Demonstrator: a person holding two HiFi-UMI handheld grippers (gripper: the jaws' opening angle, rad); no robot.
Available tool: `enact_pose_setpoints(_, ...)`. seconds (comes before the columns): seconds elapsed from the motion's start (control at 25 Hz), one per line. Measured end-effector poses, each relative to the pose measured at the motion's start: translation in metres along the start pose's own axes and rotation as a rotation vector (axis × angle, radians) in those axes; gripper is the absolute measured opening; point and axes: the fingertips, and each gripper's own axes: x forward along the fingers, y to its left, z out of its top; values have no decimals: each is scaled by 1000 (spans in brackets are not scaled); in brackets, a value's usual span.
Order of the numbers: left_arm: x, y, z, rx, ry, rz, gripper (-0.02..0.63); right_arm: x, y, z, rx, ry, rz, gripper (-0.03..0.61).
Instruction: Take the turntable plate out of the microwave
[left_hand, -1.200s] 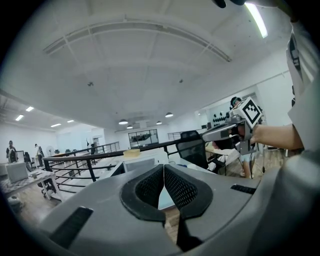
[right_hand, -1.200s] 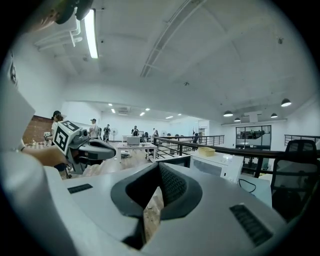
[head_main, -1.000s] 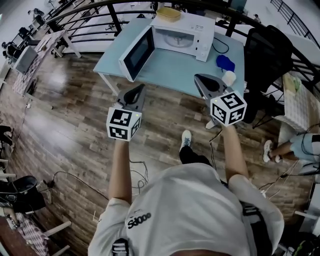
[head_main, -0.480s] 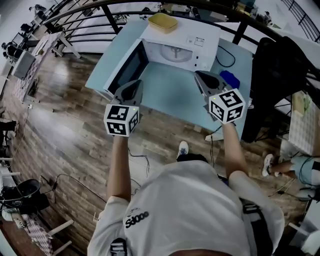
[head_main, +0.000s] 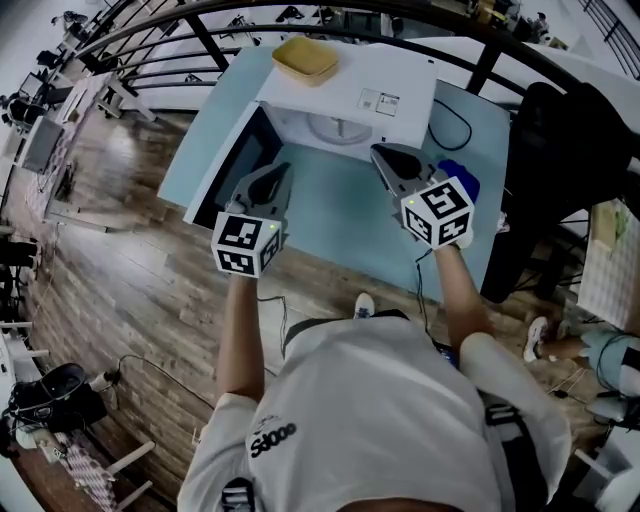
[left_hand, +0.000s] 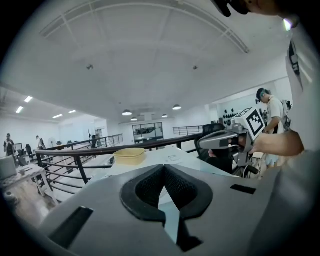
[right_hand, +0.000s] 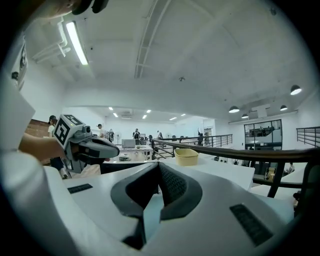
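"Over the near part of the pale blue counter (head_main: 345, 215), where do the two claws stand?"

"Side by side in front of the white microwave oven (head_main: 395, 90), well apart from each other. The left claw (head_main: 281, 170) is pinched fully together with nothing in it. The right claw (head_main: 379, 153) is the same. Both point towards the far side, roughly level, at the oven's mouth."

"And the plate?"

"The round glass turntable plate (head_main: 335, 128) lies inside the cavity, with only its near part showing under the oven's roof. The dark-windowed door (head_main: 235, 165) stands swung out to the left, so the way in is free."

"Why closed claws?"

"I'd guess this is just the approach, since neither touches anything. One claw has to widen before it can take the plate's rim."

"Anything to mind?"

"A shallow yellow container (head_main: 305, 58) sits on the oven's top at the far left, clear of the path. The left claw is near the door, so reaching in probably means keeping right of it. Glass is slick, so the plate likely wants lifting before it slides out."
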Motion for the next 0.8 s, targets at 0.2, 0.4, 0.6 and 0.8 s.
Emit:
enact_pose_setpoints(0.2, 33, 16, -14, -67, 1, -20, 18, 20, -9, -21, -17, 63, 15, -3)
enact_pose_setpoints(0.4, 61, 30, -26, -127, -24, -136, 18, 41, -16, -34, 34, 114, -33, -3)
enact_pose_setpoints(0.6, 102, 49, -43, -93, 4, -268, 18, 68, -25, -44, 62, 145, -101, -3)
enact_pose_setpoints(0.8, 142, 79, -73, -152, 93, -336, 18, 100, -34, -46, 154, 123, -176, -3)
